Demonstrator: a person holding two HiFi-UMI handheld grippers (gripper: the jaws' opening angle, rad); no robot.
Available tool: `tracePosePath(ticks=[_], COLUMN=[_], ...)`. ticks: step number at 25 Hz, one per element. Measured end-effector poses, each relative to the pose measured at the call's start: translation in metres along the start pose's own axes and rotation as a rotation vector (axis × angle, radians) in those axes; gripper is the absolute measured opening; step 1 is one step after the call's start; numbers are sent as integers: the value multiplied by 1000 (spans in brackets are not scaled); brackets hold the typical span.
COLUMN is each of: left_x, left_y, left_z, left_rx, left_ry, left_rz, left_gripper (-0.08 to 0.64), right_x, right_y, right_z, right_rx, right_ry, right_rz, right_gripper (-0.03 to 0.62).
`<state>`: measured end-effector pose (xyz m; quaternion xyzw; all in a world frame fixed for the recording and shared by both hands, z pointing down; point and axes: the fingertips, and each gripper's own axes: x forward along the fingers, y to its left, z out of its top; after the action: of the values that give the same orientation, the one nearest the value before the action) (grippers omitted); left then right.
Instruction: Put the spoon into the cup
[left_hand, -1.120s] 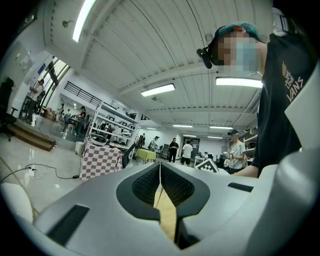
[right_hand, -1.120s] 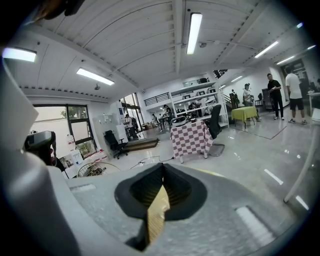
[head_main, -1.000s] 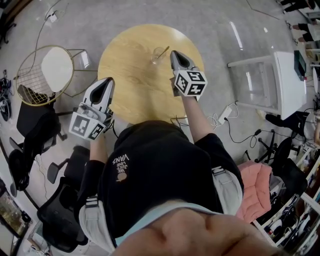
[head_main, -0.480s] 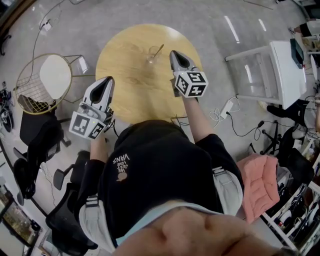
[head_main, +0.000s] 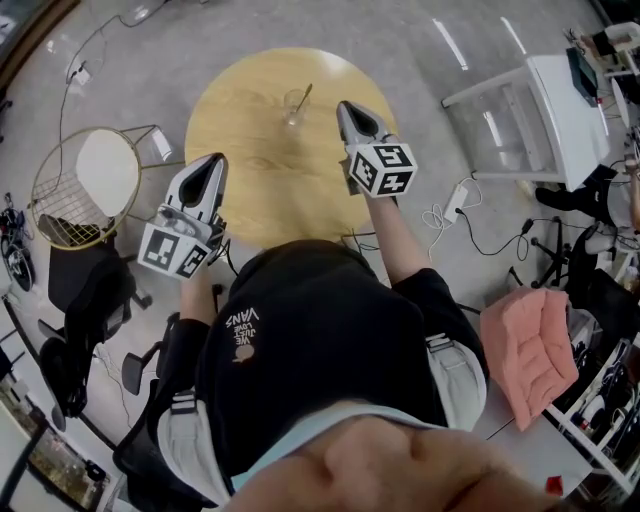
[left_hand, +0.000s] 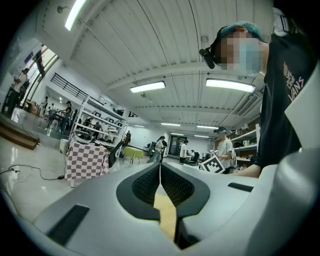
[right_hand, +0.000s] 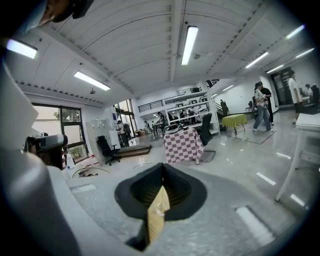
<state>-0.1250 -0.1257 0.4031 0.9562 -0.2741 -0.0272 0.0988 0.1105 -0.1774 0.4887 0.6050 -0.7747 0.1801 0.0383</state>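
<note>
The left gripper (head_main: 216, 163) has its jaws pressed together with nothing between them, as the left gripper view (left_hand: 160, 168) shows; it hangs at the near left rim of the round wooden table (head_main: 250, 170), its marker cube (head_main: 173, 250) off the table on the person's side. The right gripper (head_main: 346, 106) is likewise closed and empty, its dark pads meeting in a single line in the right gripper view (right_hand: 161, 170). It is held over the right part of the table, with its marker cube (head_main: 381, 169) towards the near rim. Just left of the right gripper's tip, on the far half of the table, stands the clear cup (head_main: 291, 110). The spoon (head_main: 303, 97) is inside it, with its handle leaning out towards the far right. Neither gripper touches cup or spoon. Left of the table is a gold wire basket stand (head_main: 85, 172), and right of the table a white chair (head_main: 520, 110). A white power strip (head_main: 447, 217) with cables lies on the floor near the table's right side, and a pink cushion (head_main: 527, 345) lies farther to the near right. Both gripper views look out across a hall with ceiling strip lights and a checkered cloth (right_hand: 183, 145).
</note>
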Motion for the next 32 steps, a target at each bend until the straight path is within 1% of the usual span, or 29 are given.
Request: tracePosePath(ticks=[8,16,25,32], left_x=[5,8,23,21], left_y=[-7,-2,-8,-4], left_z=[-1,-7,-4,-6], left_rx=[7,-5,3,7], left_ry=[9,15,15,19], left_rz=[-41,-68,-124,-152], left_gripper=[3,3,3,3], right_x=[-23,-39,-61,-74], right_y=[-1,2,-3,3], right_z=[-1,-2,-1,-2], right_rx=[1,-1,12,24], right_ry=[-18,-35,-61,-82], right_rz=[-29,-59,-103,-135], right_gripper=[-3,-3,-3,-3])
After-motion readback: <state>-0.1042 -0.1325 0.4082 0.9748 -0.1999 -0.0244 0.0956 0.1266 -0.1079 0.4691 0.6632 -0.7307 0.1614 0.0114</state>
